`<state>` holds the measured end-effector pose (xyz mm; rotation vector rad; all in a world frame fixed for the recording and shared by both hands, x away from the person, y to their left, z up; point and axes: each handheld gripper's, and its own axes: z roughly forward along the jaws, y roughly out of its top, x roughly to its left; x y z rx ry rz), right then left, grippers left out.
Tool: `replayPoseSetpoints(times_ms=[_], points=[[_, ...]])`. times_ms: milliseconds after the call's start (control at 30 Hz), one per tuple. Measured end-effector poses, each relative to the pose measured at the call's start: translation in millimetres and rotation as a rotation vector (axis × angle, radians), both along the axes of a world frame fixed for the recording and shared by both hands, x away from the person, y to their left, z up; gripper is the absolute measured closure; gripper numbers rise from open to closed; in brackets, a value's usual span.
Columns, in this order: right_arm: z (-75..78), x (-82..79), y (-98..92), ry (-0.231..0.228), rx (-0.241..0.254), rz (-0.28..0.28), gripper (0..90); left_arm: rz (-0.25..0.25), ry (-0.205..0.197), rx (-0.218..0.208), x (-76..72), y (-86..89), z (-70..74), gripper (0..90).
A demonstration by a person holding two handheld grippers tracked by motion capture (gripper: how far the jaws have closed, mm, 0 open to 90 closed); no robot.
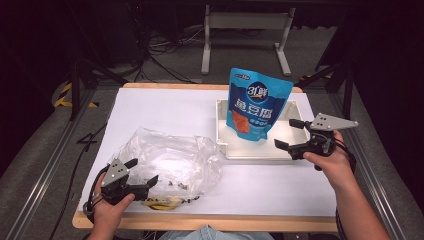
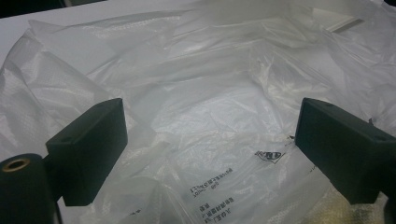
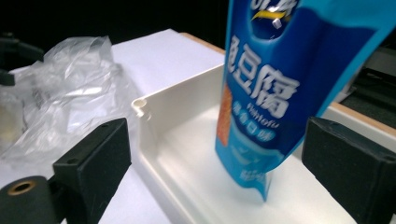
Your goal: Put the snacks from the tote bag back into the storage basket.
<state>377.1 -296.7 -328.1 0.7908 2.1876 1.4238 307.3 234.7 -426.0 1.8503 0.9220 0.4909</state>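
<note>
Blue pouch reads "Fishtofu"; both hand-held grippers, left and right, gape unclenched.

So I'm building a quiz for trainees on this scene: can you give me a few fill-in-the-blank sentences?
1. The blue pouch stands in a white ____.
2. The left gripper hovers at a crumpled clear plastic ____.
3. The jaws of the right gripper are ____, with nothing between them.
4. The tray rests on the ____ half of the table.

Missing words: tray; bag; open; right
</note>
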Motion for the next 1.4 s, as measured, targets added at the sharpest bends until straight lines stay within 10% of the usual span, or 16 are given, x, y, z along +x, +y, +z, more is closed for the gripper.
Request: replayPoseSetpoints(times_ms=[867,1400], points=[[-60.2,-33.9,27.3,0.057,0.014,0.037,9.0,-0.012,-0.001,0.002,-0.6,0.7,0.1,10.1],[-108.1,-38.3,39.5,0.104,-0.121,0.038,8.7,-0.014,0.002,0.007,1.2,3.0,-1.2,10.1]])
